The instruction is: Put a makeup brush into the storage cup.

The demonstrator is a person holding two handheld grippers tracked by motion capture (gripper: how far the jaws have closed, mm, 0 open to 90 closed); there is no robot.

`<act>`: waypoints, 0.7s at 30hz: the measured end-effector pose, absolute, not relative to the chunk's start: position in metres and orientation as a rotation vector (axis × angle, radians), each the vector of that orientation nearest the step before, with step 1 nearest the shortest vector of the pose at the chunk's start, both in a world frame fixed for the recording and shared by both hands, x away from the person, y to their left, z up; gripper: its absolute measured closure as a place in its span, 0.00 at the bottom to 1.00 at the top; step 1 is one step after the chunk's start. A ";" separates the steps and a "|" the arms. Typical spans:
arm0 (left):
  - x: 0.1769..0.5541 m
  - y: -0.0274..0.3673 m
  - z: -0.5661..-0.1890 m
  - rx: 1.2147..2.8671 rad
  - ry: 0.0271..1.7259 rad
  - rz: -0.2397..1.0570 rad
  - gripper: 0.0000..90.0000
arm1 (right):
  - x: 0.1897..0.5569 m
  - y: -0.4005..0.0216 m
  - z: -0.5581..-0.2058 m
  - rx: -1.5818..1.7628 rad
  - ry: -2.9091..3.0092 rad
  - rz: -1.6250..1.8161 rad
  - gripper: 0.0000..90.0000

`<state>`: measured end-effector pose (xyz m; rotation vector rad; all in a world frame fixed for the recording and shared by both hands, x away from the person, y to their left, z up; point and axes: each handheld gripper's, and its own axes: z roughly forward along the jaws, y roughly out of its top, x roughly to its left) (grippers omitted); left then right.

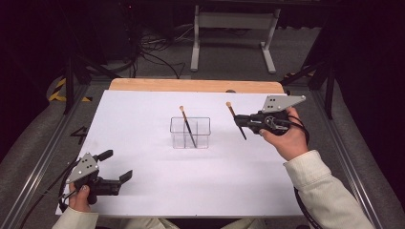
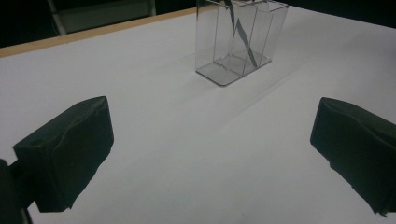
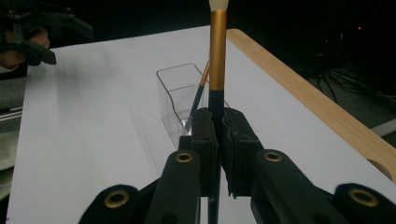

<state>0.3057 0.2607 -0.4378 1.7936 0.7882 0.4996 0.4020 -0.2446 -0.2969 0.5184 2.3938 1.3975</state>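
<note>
A clear plastic holder (image 1: 190, 133) with compartments stands mid-table, and one makeup brush (image 1: 187, 126) leans inside it; the holder (image 2: 239, 39) also stands ahead in the left gripper view. My right gripper (image 1: 240, 120) hovers to the holder's right, shut on a second brush (image 1: 236, 120) with a gold ferrule and dark handle. In the right gripper view that brush (image 3: 217, 70) rises between the closed jaws, the holder (image 3: 180, 100) just beyond. My left gripper (image 1: 116, 165) rests at the near left with its jaws wide apart and nothing between them.
White sheet (image 1: 143, 157) covers the table, whose wooden edge (image 1: 196, 85) shows at the far side. Metal rails run along both sides. A white frame (image 1: 234, 28) and cables lie on the floor beyond.
</note>
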 end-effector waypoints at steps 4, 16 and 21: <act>0.305 0.261 -0.438 1.778 0.790 0.504 0.00 | 0.402 -0.244 -0.296 0.518 2.353 1.440 0.94; 0.305 0.261 -0.438 1.776 0.787 0.508 0.00 | 0.405 -0.240 -0.295 0.517 2.244 1.550 0.94; 0.305 0.261 -0.438 1.780 0.786 0.507 0.00 | 0.408 -0.234 -0.296 0.497 2.215 1.591 0.94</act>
